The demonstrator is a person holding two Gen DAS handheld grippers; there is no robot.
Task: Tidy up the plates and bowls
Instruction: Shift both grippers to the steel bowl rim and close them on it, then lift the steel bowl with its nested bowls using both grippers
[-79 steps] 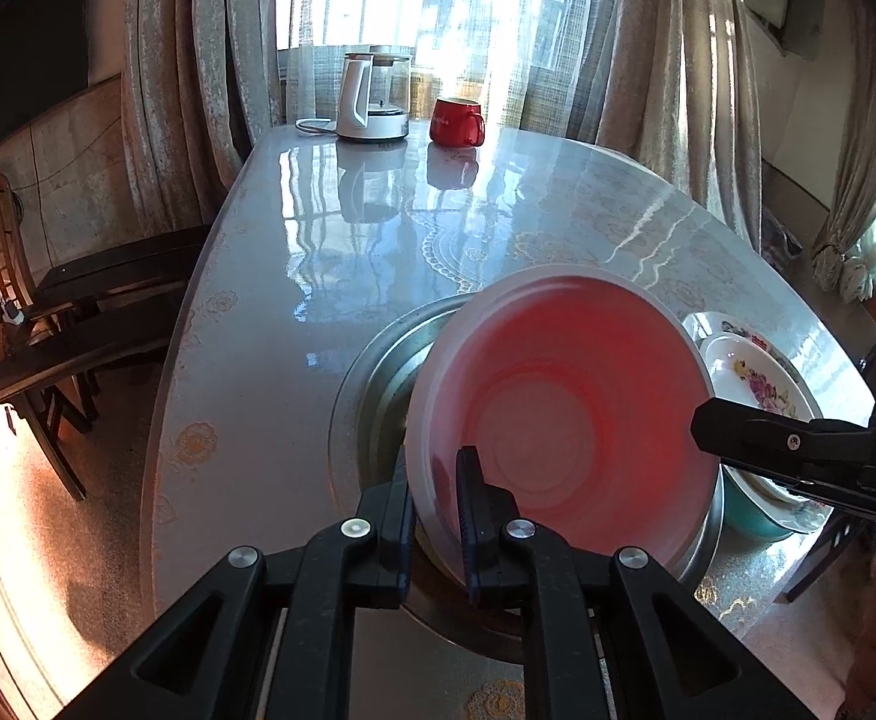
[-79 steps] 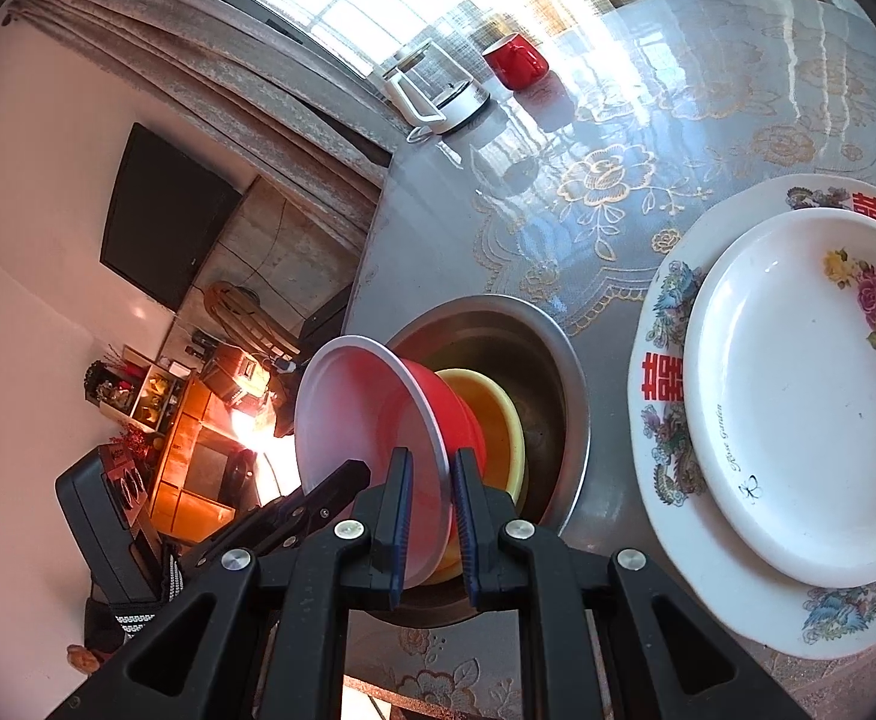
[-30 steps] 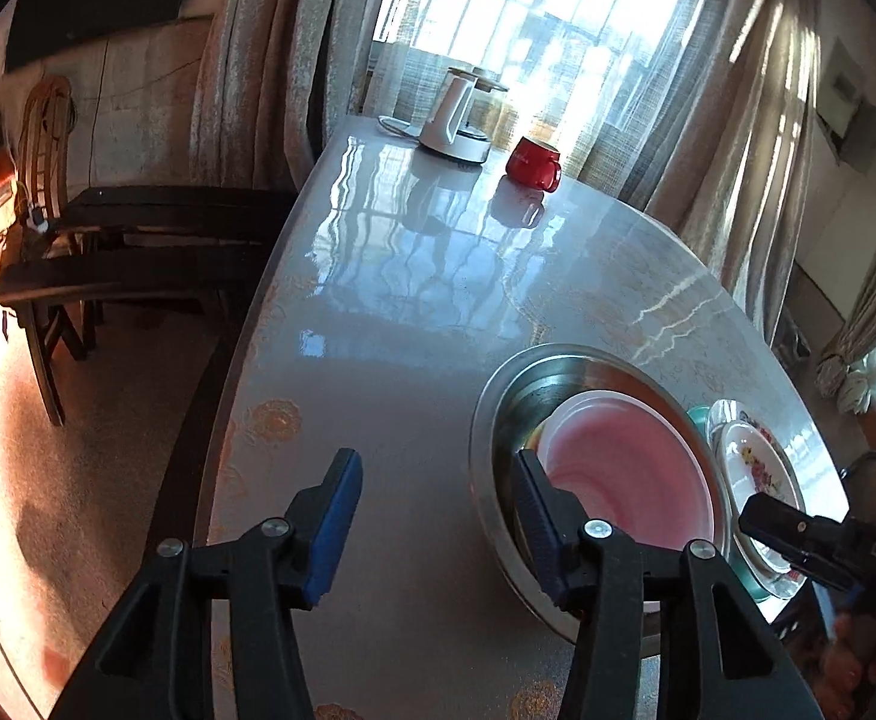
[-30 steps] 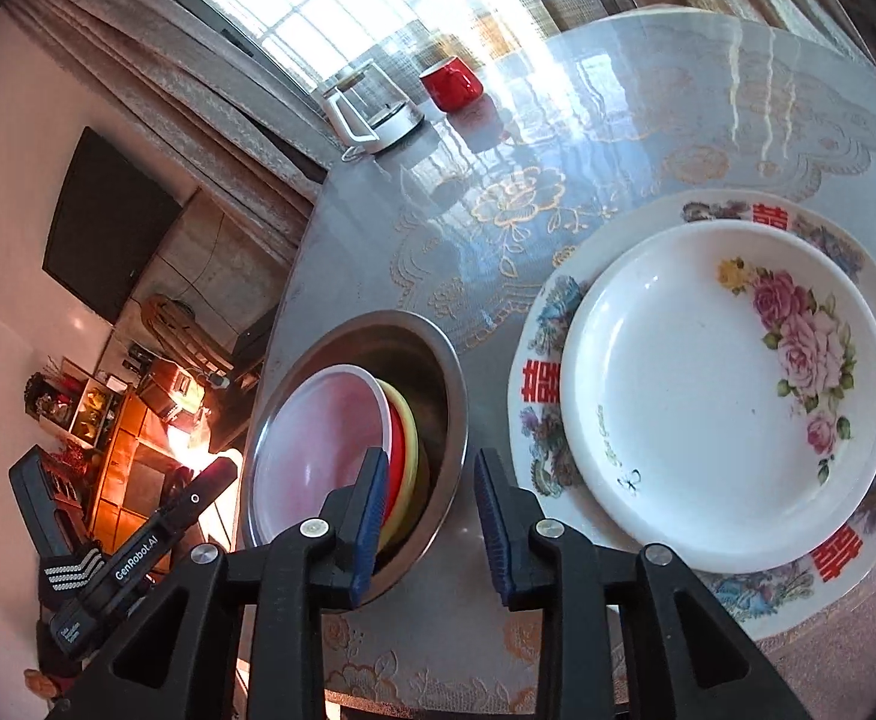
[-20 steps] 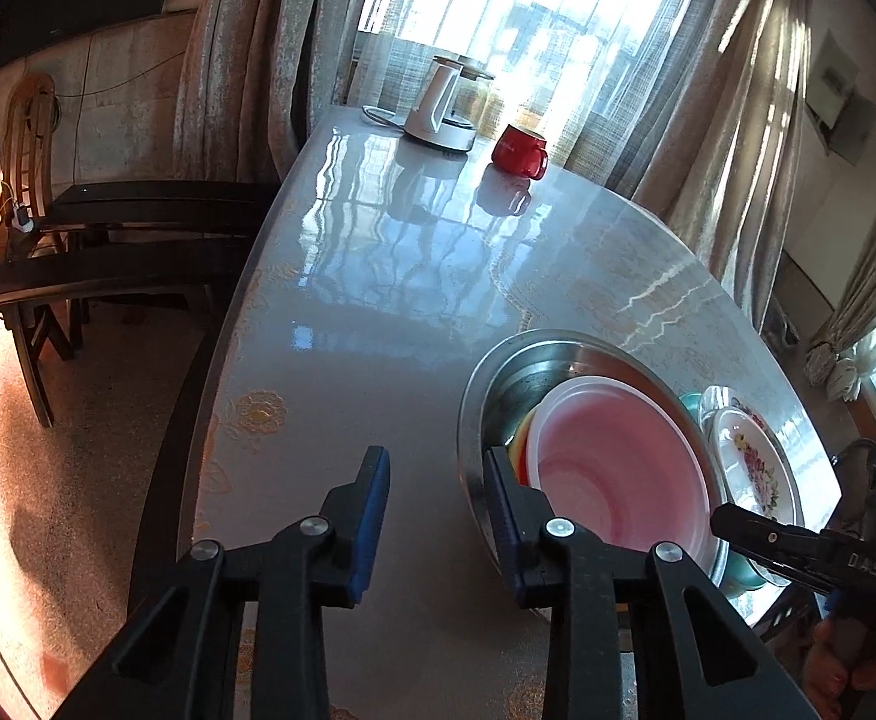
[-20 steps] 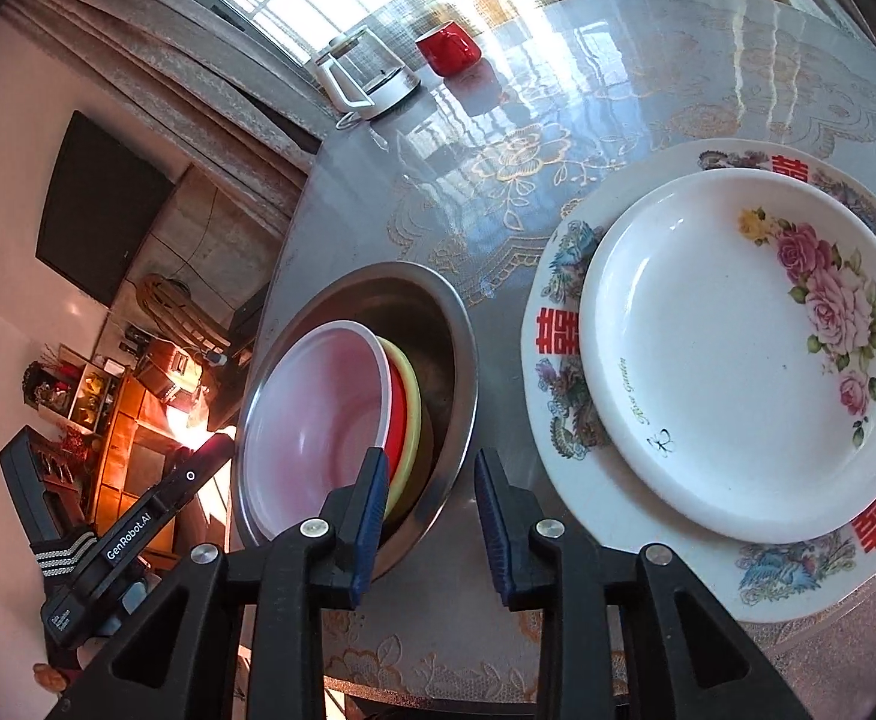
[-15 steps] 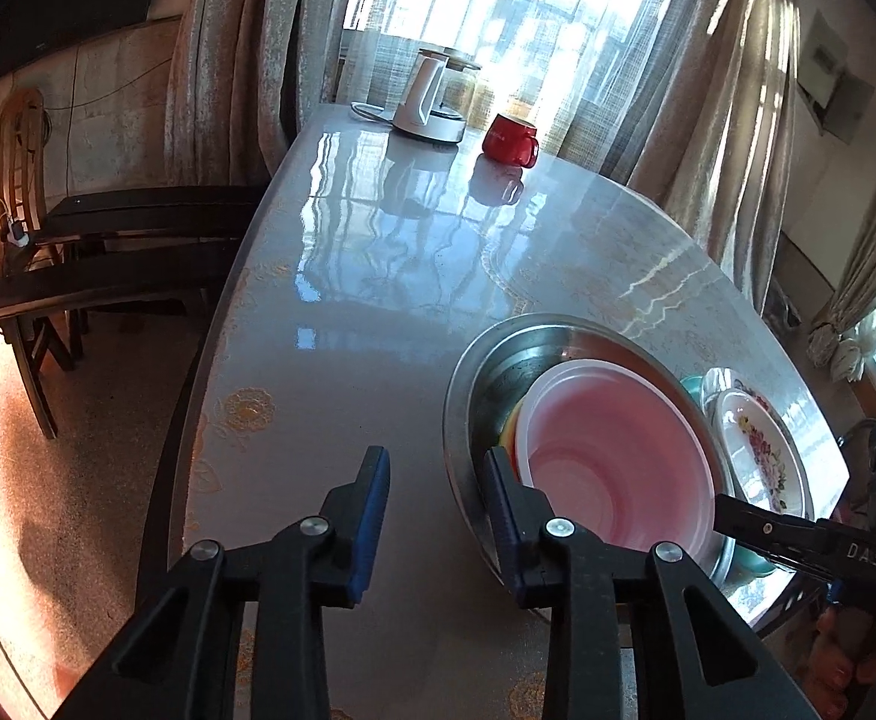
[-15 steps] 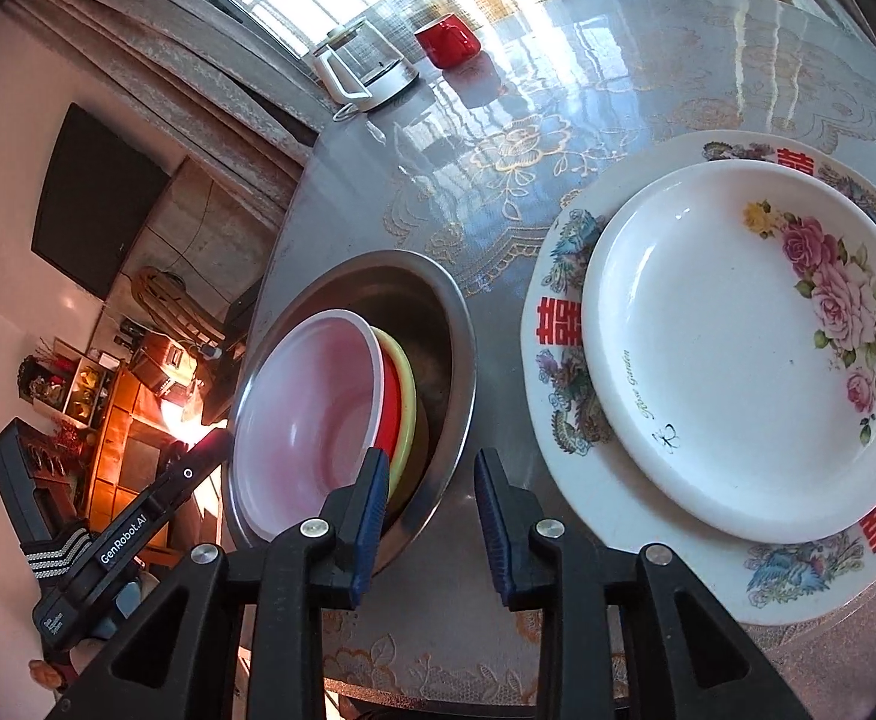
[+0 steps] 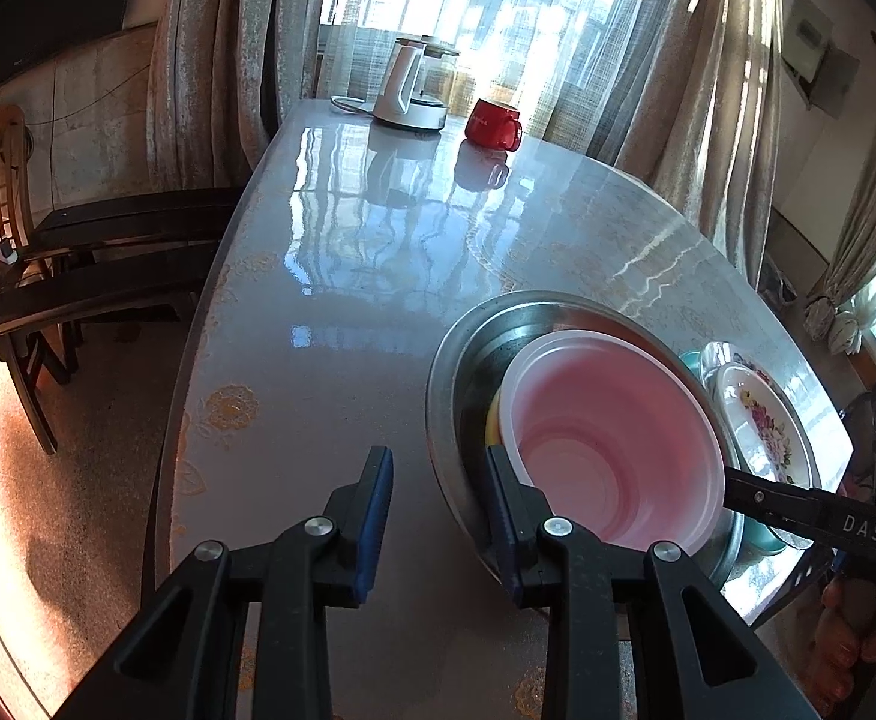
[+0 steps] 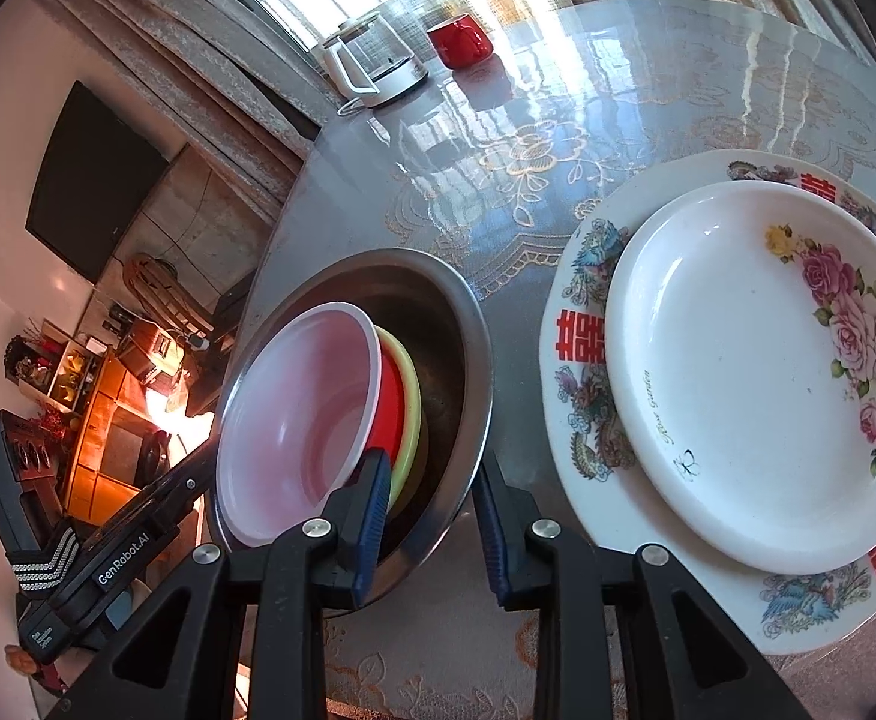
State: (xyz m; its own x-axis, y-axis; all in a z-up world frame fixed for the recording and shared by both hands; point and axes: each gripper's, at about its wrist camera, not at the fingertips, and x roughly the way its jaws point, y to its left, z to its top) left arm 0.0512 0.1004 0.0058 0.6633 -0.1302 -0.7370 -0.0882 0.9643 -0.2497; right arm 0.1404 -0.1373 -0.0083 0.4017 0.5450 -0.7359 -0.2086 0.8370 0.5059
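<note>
- Two printed marks are legible on the tools: "GenRobot.AI" on the body of the left tool (image 10: pixel 156 516) as the right wrist view shows it, and "DAS", cut off by the frame edge, on the finger of the right tool (image 9: pixel 798 501) as the left wrist view shows it.
- Small script on the inner floral plate (image 10: pixel 762 372) reads approximately "Rose Garden". The larger patterned plate (image 10: pixel 582 372) beneath it bears red Chinese double-happiness characters on its rim.
- Landmark: steel basin (image 10: pixel 468 324), standing on the desk (image 10: pixel 498 138) near its front edge.
- Inside the basin, three bowls are nested: translucent pink bowl (image 10: pixel 300 420) on top, red bowl (image 10: pixel 390 396) below it, yellow bowl (image 10: pixel 411 402) lowest. The stack is tilted; the openings face up and towards the left tool's side of the basin.
- Both plates lie flat, stacked, just beside the basin on the right tool's side.
- Left tool (image 9: pixel 438 498): jaws spread, having just narrowed. The right finger stands inside the basin next to the pink bowl's rim, the left finger outside over the desk. The basin wall lies between them; the pads do not press on it.
- Right tool (image 10: pixel 432 504): jaws spread and straddling the basin's near rim, left finger inside next to the bowls, right finger outside. No pinch is visible.
- White kettle (image 9: pixel 408 90) and red mug (image 9: pixel 495 123) stand at the far end of the desk, well apart from the basin.
</note>
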